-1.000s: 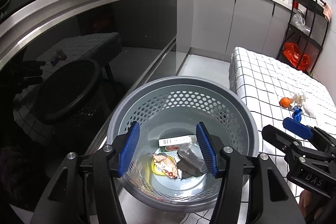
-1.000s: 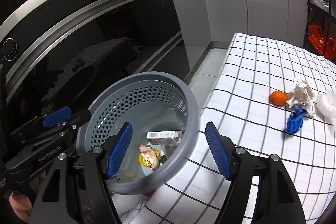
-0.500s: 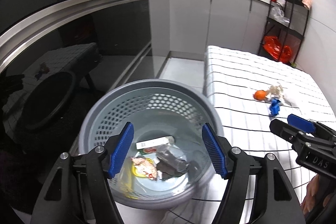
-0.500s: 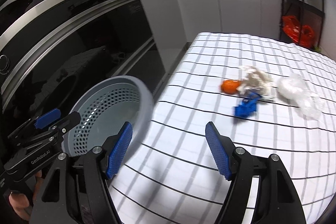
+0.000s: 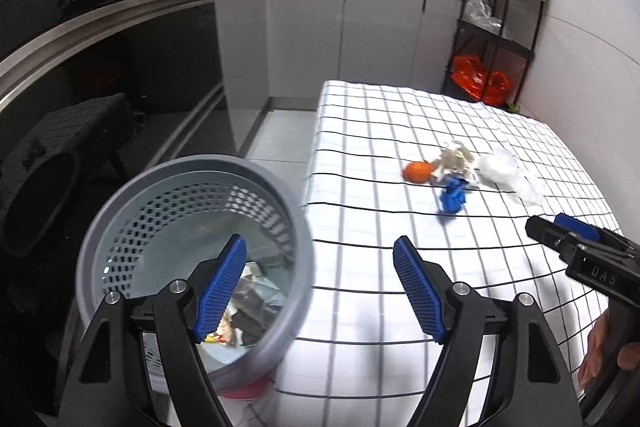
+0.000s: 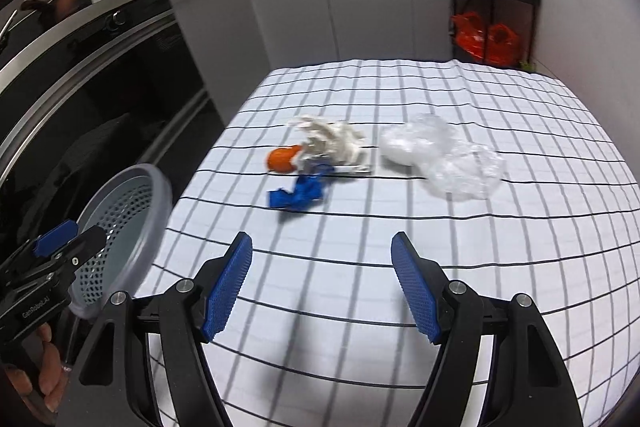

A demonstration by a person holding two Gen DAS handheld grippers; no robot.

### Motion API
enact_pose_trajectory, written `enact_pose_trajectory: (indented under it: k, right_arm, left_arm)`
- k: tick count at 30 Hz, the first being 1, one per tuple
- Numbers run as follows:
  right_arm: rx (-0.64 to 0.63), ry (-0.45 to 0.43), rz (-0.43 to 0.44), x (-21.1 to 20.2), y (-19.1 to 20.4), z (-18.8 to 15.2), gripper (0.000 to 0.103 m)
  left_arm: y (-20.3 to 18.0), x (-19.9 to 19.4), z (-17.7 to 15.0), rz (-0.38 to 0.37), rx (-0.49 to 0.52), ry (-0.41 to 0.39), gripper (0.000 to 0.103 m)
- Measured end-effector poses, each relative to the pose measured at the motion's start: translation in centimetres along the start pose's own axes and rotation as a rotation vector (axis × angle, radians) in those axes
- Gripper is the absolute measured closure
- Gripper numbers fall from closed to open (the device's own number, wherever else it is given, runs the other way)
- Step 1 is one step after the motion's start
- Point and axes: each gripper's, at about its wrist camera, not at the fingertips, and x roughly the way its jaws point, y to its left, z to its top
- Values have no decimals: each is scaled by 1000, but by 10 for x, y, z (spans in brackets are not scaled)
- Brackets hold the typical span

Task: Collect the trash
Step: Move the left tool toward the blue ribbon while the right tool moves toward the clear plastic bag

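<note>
A grey perforated trash basket stands beside the table's left edge, with wrappers in its bottom; it also shows in the right wrist view. On the checked tablecloth lie an orange peel, crumpled white tissue, a blue wrapper and a clear plastic bag. My left gripper is open and empty over the basket's right rim. My right gripper is open and empty above the cloth, short of the trash.
A dark oven front and grey cabinets run along the left and back. A black shelf rack with red bags stands at the far right. The table's left edge drops to the floor.
Both grippers have swung right, away from the basket toward the table. The basket has slid to the left of both views, and the trash pile is now ahead of the right gripper.
</note>
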Motion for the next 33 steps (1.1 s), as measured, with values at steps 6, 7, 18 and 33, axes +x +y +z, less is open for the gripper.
enact_pose_trajectory:
  k: [6, 7, 18, 33]
  right_arm:
    - [0, -6, -55, 1, -34, 8, 34]
    - [5, -4, -59, 3, -40, 10, 34]
    - [-42, 21, -102, 39, -77, 41, 33]
    - [-112, 66, -104, 101, -80, 63, 30]
  left_arm:
    - [-26, 14, 8, -13, 18, 7, 24]
    - [-30, 16, 10, -13, 22, 7, 24]
    - [-88, 59, 33, -47, 61, 25, 18]
    - [-93, 101, 35, -29, 38, 85, 18]
